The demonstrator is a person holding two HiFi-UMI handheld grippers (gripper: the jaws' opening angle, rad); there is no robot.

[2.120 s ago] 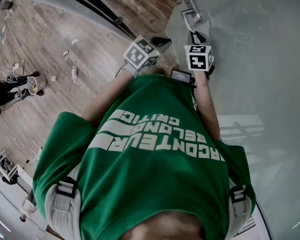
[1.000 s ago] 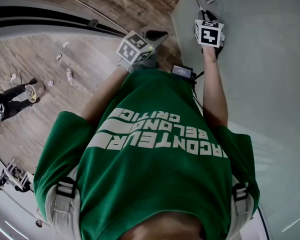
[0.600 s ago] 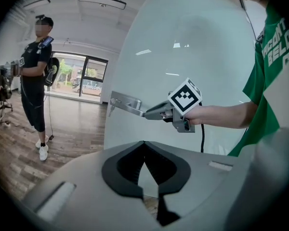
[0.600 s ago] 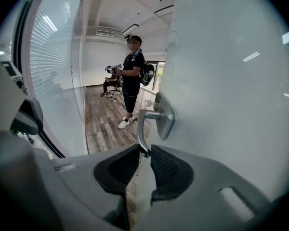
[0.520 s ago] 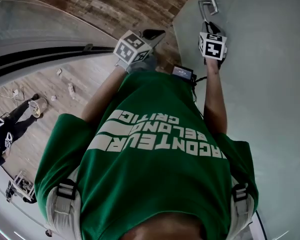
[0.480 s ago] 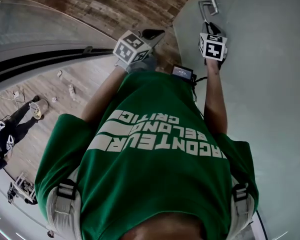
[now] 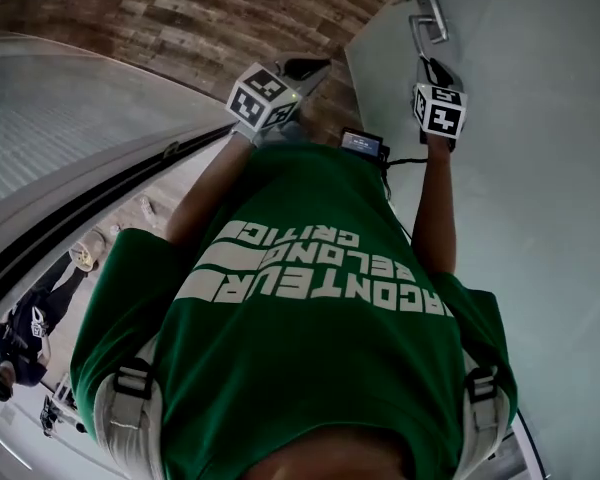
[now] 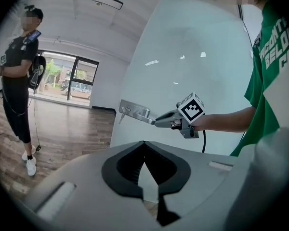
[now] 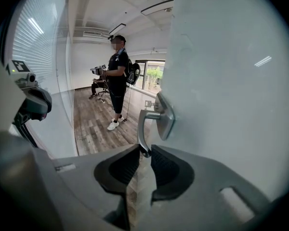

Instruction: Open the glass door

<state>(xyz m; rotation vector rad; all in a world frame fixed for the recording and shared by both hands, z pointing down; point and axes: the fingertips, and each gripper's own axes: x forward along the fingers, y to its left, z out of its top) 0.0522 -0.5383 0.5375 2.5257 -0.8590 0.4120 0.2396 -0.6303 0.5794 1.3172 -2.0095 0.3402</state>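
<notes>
Pale frosted glass door (image 7: 520, 188) fills the 1 to 5 o'clock side of the head view, and the metal door handle (image 7: 427, 20) is on it near the door's edge at 1 o'clock. The right hand-held gripper (image 9: 144, 152) is closed down to a narrow gap on the free end of that lever. The lever tip sits between the two dark pads (image 9: 124, 170), both against it, and the handle's backplate is at 12 o'clock of the jaws, flat on the glass. In the head view this gripper comes at the handle from its 6 o'clock, marker cube just behind the jaws, bare forearm stretched out from the green T-shirt (image 7: 310, 318). From the left gripper view the lever sticks out roughly level, and the right gripper has it by the end at 3 o'clock of the backplate

The left hand-held gripper (image 8: 144, 147) has its jaws brought together, tips touching, nothing between them. It grips nothing and touches nothing, held in the air at 11 o'clock in the head view, beside the door's edge but apart from it, over the wooden floor (image 7: 230, 13)

A bystander in black (image 8: 19, 81) stands on that floor at 9 o'clock of the left gripper view, well apart from the door
</notes>
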